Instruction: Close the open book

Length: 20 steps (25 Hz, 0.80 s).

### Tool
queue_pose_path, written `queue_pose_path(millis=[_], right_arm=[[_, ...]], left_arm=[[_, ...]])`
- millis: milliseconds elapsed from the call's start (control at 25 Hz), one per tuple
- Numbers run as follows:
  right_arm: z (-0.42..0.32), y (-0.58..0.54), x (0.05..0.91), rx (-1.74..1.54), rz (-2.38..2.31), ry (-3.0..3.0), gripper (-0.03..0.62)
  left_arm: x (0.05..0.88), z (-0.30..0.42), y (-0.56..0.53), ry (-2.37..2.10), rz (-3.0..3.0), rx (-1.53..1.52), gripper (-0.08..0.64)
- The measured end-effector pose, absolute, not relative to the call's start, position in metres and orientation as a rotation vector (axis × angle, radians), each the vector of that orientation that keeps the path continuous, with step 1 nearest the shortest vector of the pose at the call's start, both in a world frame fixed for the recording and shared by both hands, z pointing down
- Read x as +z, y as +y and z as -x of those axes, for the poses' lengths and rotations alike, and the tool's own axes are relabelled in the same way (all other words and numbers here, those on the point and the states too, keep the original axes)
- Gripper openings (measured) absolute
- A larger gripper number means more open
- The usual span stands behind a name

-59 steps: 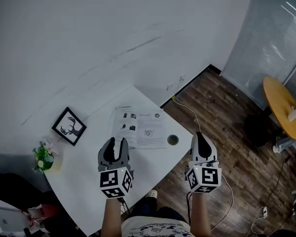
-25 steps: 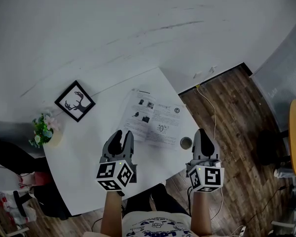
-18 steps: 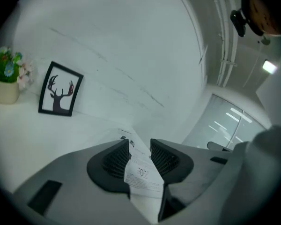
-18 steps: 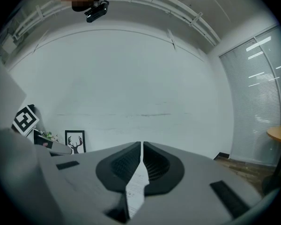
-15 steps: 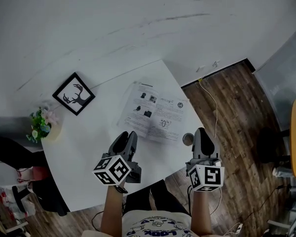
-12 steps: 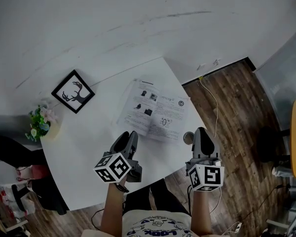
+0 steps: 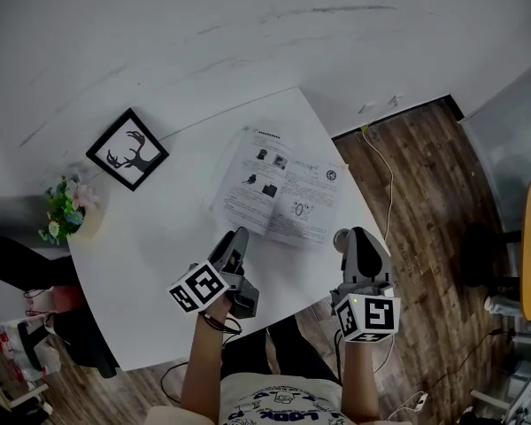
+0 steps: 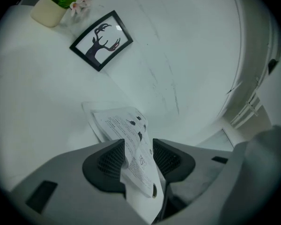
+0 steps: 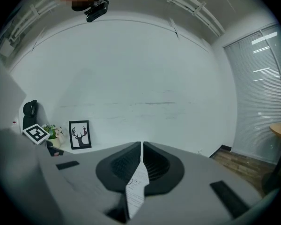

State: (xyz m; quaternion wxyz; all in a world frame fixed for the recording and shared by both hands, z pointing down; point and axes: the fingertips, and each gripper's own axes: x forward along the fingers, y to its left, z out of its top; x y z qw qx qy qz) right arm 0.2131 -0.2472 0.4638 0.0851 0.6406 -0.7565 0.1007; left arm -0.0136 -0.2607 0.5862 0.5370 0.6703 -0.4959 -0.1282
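1. Fingers [image 8: 107, 162] of the left gripper [image 8: 138, 146] stand apart and have just been opening. Printed pages of the book [image 7: 283, 193] show in the gap, but neither pad presses on them.
2. Fingers [image 9: 126, 165] of the right gripper [image 9: 141, 146] sit almost together. Only a slit is left between them, a sliver of page shows through it, and nothing is clamped.
3. The book lies open and flat on the white table [image 7: 150, 273], near its corner. Both grippers are at its near edge, the left by the left page and the right by the right page's corner.
4. The left gripper is tilted on its side, probably so one jaw can slip under a page edge and turn it over.
5. Page print, with small pictures and a round mark, is too small to read. The left cube [image 7: 197, 288] carries black square markers, and the framed picture [image 7: 126, 149] shows an antlered deer with no words.
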Motion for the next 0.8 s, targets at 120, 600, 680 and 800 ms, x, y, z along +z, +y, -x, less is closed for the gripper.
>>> queue_pose_path(millis=[120, 600, 680, 800], right_arm=[[-0.213, -0.247, 0.468, 0.303, -1.905, -2.248, 0.031], [-0.216, -0.25, 0.481, 0.325, -1.89, -2.224, 0.031], [-0.215, -0.25, 0.482, 0.328, -1.889, -2.223, 0.031], [-0.215, -0.251, 0.482, 0.327, -1.889, -2.222, 0.031]], left_arm=[[0.598, 0.014, -0.263, -1.144, -1.528, -0.352, 0.192], [0.631, 0.016, -0.27, -1.082, -1.35, -0.449, 0.202], [0.635, 0.016, -0.272, -1.074, -1.334, -0.454, 0.203], [0.638, 0.018, -0.274, -1.068, -1.303, -0.477, 0.202]])
